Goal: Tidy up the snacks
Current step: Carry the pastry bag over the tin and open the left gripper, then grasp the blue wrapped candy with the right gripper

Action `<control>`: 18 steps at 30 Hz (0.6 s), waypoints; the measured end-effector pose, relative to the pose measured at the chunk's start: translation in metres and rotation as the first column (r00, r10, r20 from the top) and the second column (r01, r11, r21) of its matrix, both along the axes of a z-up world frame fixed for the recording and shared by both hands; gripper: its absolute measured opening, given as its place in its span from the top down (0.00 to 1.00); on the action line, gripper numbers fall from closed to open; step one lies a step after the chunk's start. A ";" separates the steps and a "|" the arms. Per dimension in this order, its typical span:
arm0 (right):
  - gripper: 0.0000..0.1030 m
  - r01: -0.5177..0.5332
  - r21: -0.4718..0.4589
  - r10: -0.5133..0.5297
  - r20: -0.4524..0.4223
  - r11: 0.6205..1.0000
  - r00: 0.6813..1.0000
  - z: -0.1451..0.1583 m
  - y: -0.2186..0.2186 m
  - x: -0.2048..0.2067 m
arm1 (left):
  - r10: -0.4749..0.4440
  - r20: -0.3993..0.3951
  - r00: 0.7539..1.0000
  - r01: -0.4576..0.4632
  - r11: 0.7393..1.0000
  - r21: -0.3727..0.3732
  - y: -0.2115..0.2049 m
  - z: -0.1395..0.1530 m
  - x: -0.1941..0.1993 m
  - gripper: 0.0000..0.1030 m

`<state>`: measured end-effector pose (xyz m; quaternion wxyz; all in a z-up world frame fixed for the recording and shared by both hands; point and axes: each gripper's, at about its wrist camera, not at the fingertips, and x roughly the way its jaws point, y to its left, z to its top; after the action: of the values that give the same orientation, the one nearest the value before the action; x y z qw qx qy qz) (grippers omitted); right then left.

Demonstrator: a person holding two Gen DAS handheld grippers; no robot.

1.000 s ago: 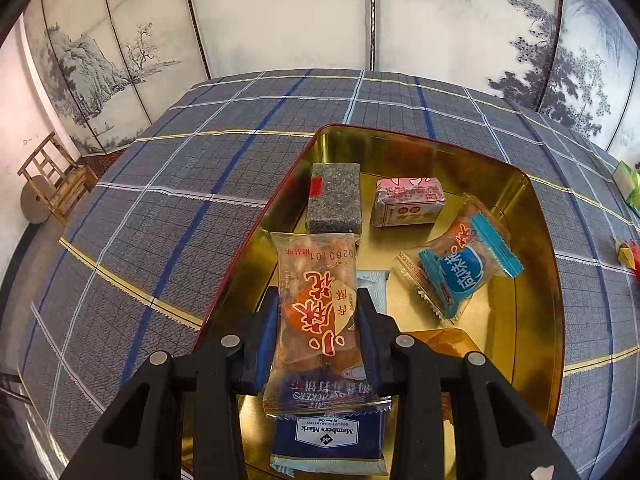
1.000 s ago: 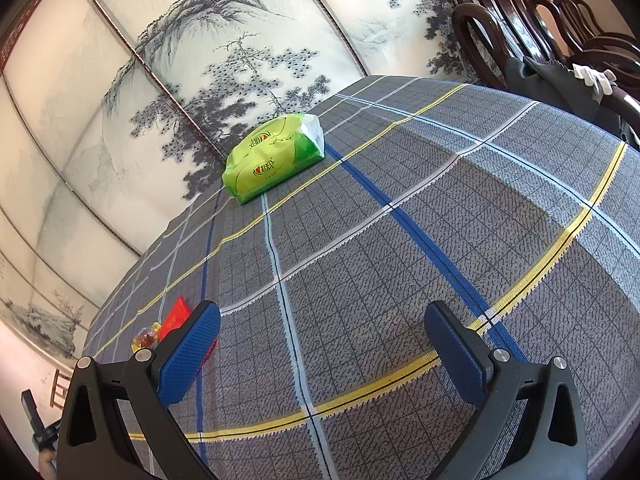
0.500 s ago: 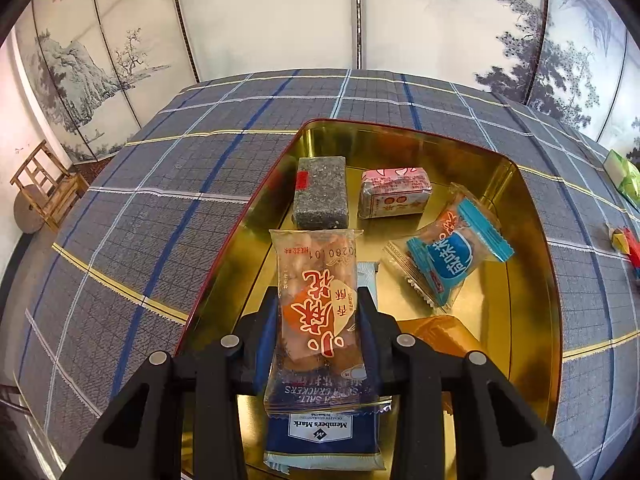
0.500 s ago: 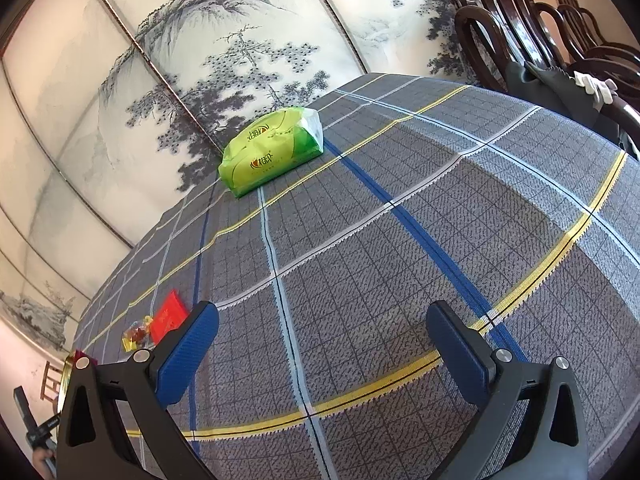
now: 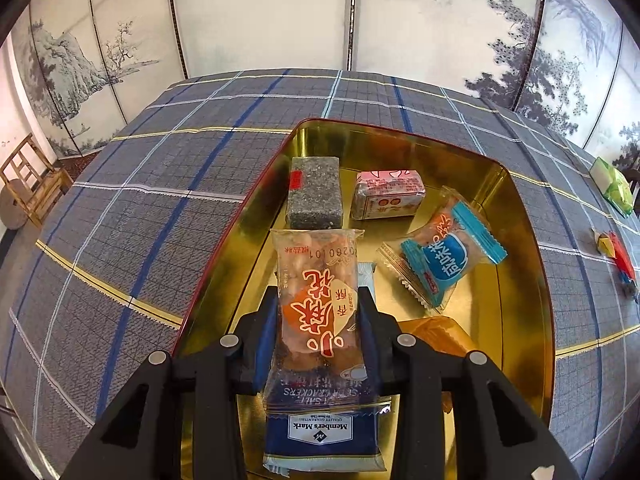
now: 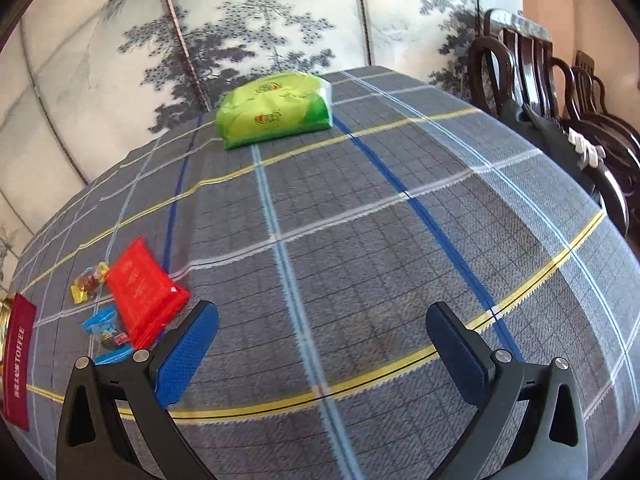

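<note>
Your left fingers (image 5: 267, 332) are clamped on a clear packet of orange-printed pastry (image 5: 318, 312), one blue pad on each long side, holding it above the near part of the gold tin (image 5: 528, 280). Under the packet lies a blue Member's Mark salt cracker pack (image 5: 322, 436), flat on the tin floor. Farther in, a dark grey sesame block (image 5: 315, 192) sits by the far left wall, with a pink-wrapped cake (image 5: 387, 194) just to its right. A blue-and-clear snack pouch (image 5: 450, 258) lies tilted toward the right wall, and an orange wrapper (image 5: 438, 334) shows near your right finger.

Your right fingers (image 6: 188, 350) stand wide apart with nothing between them, above the checked worktop (image 6: 360, 248). Near left of them lie a red packet (image 6: 140, 292), a yellow-wrapped candy (image 6: 88, 282) and a small blue-wrapped sweet (image 6: 105, 326), close together. At the far side rests a green tissue pack (image 6: 276, 110). A red toffee tin wall (image 6: 18, 364) shows at the left edge.
</note>
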<state>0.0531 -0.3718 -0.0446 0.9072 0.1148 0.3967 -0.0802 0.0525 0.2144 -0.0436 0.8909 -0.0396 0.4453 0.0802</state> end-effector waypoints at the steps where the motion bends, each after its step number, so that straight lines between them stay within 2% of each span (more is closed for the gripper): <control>1: 0.00 -0.040 -0.024 0.040 0.010 0.999 0.999 0.005 0.013 -0.001 | -0.007 -0.004 1.000 0.007 1.000 0.020 -0.003 0.000 0.000 0.65; 2: 0.00 -0.078 -0.049 0.079 0.013 0.996 0.997 0.008 0.027 -0.001 | -0.011 -0.008 1.000 0.011 0.999 0.034 -0.006 0.000 0.000 0.55; 3: 0.00 -0.117 -0.079 0.118 0.012 0.990 0.993 0.011 0.041 -0.001 | -0.017 -0.012 1.000 0.018 0.999 0.033 -0.008 0.000 0.000 0.39; 4: 0.00 -0.117 -0.079 0.118 0.012 0.990 0.993 0.011 0.041 -0.001 | -0.023 -0.004 1.000 0.023 1.000 0.019 -0.009 0.001 -0.002 0.37; 5: 0.00 -0.201 -0.125 0.202 -0.006 0.972 0.979 0.013 0.070 0.001 | -0.033 0.016 0.999 0.033 0.999 0.001 -0.010 0.003 -0.005 0.29; 6: 0.00 -0.241 -0.143 0.240 -0.019 0.960 0.970 0.011 0.084 0.001 | -0.041 0.035 0.999 0.042 0.999 -0.006 -0.012 0.005 -0.009 0.19; 8: 0.00 -0.299 -0.169 0.296 -0.042 0.939 0.954 0.008 0.110 0.005 | -0.040 0.071 0.997 0.039 0.999 0.021 -0.016 0.010 -0.016 0.14; 10: 0.00 -0.350 -0.194 0.346 -0.056 0.916 0.937 0.003 0.130 0.003 | -0.045 0.108 0.993 0.039 0.998 0.053 -0.019 0.016 -0.026 0.14; 13: 0.00 -0.400 -0.216 0.398 -0.055 0.891 0.916 0.000 0.156 0.003 | -0.048 0.169 0.984 0.038 0.997 0.062 -0.019 0.027 -0.045 0.14; 15: 0.01 -0.420 -0.195 0.420 -0.042 0.886 0.906 0.000 0.168 0.004 | -0.038 0.214 0.976 0.028 0.998 0.049 -0.018 0.034 -0.061 0.12; 17: 0.04 -0.433 -0.152 0.435 -0.024 0.888 0.900 -0.001 0.176 0.004 | -0.022 0.243 0.970 0.021 1.000 0.006 -0.015 0.037 -0.078 0.09; 18: 0.10 -0.432 -0.142 0.433 -0.025 0.890 0.901 -0.001 0.179 0.006 | -0.015 0.245 0.969 0.019 1.000 -0.015 -0.014 0.036 -0.084 0.09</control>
<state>0.0588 -0.1932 -0.0457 0.9096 -0.0421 0.4021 0.0957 -0.0312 0.2001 -0.0079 0.9393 -0.0530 0.3330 0.0633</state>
